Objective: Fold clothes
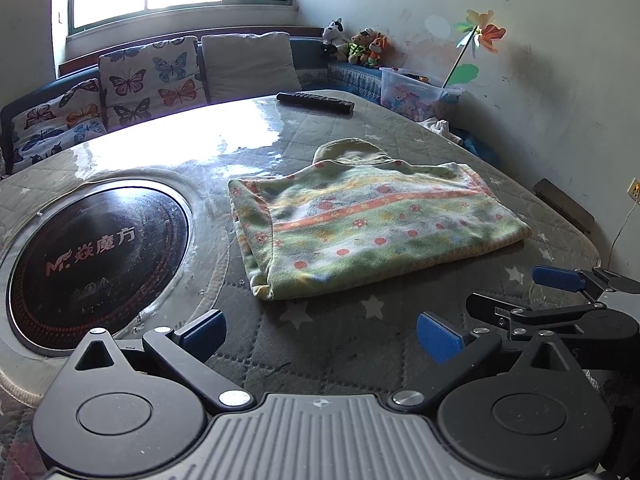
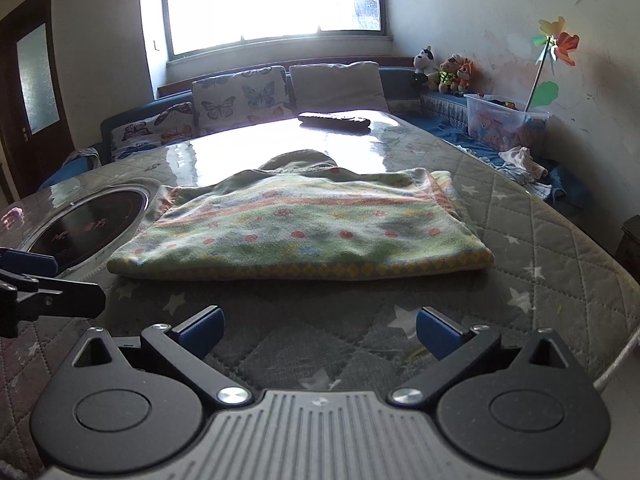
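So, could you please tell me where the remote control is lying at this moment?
In both wrist views the remote control lies at the table's far edge, beyond the folded garment and just in front of the plain cushion below the window.

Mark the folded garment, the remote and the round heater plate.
folded garment (image 1: 372, 220), left wrist view, middle of its top layer.
remote (image 1: 316, 101), left wrist view, centre of its black body.
round heater plate (image 1: 96, 256), left wrist view, dark glass near the printed logo.

Folded green floral garment (image 1: 372, 222) flat on quilted table (image 1: 340, 356)
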Tool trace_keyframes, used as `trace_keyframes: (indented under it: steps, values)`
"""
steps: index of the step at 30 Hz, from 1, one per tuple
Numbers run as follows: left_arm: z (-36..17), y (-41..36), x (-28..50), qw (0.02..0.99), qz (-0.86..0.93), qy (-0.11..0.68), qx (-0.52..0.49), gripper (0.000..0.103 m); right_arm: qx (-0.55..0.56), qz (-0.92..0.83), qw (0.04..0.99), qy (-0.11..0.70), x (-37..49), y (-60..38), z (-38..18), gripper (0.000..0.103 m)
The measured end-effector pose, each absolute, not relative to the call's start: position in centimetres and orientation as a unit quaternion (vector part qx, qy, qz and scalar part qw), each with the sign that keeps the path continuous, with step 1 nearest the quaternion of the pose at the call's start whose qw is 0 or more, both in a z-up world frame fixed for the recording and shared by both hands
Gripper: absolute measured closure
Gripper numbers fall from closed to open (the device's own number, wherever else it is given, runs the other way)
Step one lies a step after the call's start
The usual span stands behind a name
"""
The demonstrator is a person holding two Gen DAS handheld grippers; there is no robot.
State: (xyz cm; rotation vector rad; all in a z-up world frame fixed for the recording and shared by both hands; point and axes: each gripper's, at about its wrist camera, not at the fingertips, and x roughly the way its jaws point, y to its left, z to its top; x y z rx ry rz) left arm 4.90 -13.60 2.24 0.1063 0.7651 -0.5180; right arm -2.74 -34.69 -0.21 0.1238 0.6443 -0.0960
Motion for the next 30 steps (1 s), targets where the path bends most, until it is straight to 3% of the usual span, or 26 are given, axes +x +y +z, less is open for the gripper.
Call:
trace_keyframes:
  steps: [30]
  values:
    - [2.4,-14.2,3.3,0.888,-0.269,0.369,0.061,0.0,0.061,-0.064,0.945,0.314,-3.9,-34.0,0.3,0.0]
